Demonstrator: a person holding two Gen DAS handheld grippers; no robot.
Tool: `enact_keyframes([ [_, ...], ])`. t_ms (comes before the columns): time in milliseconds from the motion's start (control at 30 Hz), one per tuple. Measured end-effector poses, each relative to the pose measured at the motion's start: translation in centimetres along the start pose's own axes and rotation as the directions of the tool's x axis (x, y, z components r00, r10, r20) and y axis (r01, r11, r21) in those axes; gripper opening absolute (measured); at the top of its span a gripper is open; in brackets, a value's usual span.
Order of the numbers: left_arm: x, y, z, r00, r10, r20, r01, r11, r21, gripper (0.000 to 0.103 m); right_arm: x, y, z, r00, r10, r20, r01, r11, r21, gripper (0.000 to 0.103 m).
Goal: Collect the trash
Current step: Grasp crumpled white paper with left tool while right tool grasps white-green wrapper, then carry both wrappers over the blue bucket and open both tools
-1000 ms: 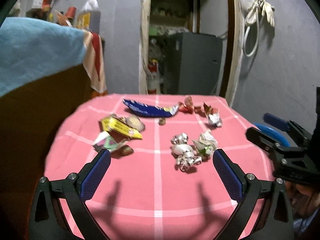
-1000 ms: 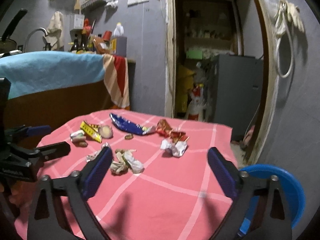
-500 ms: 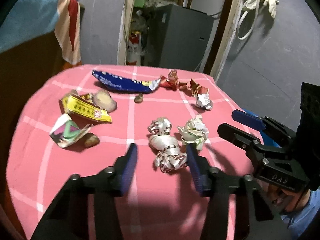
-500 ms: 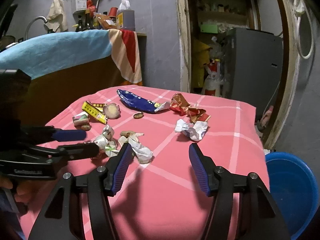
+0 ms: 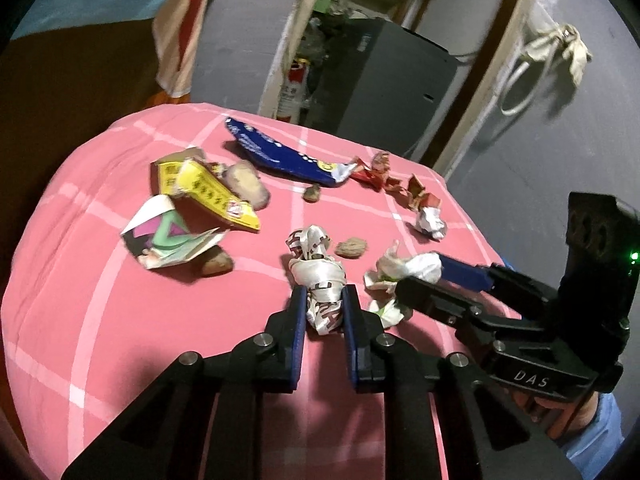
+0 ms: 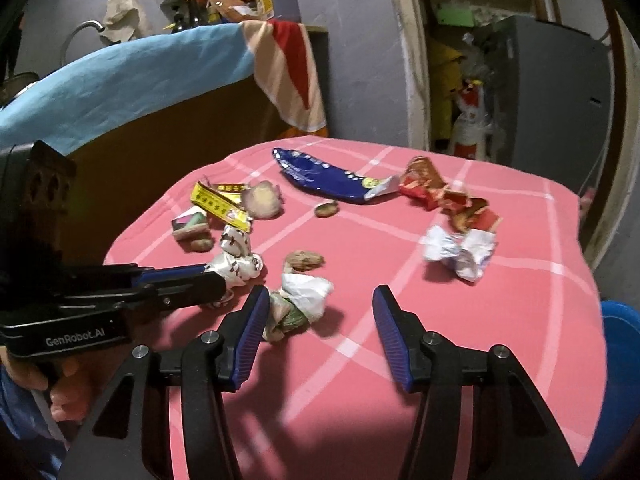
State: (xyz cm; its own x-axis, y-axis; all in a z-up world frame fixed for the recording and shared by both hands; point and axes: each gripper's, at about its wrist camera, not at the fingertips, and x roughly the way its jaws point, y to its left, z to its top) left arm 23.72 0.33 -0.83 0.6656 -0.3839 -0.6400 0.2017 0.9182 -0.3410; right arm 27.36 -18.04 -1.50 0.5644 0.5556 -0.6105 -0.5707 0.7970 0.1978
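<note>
The left hand-held gripper has just closed on the white foil wrapper between its pads.

Both wrist views look steeply down, close over the pink counter (fisheye). They share its littered middle. Each sees the other claw.

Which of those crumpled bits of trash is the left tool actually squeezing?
The shiny white-and-red crumpled wrapper: it sits pinched between the left gripper's jaws, which have just been closing. Every other scrap lies loose on the pink cloth.
</note>
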Motion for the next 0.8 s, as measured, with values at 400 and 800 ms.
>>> enact_keyframes([
  [400, -1.2, 0.7, -0.3, 1.0, 0.011, 0.018, -0.01, 0.998, -0.065, 0.014, 1.9, 1.5, 0.5, 0.995, 0.062, -0.081, -0.064, 0.998, -0.021, 0.032],
  [800, -2.4, -2.4, -0.4, 0.993, -0.026, 0.116, 0.024, 1.0, 0.013, 0.013, -3.8, 1.6, -1.6, 0.987, -0.059, 0.147, 0.065, 0.997, -0.038, 0.02],
])
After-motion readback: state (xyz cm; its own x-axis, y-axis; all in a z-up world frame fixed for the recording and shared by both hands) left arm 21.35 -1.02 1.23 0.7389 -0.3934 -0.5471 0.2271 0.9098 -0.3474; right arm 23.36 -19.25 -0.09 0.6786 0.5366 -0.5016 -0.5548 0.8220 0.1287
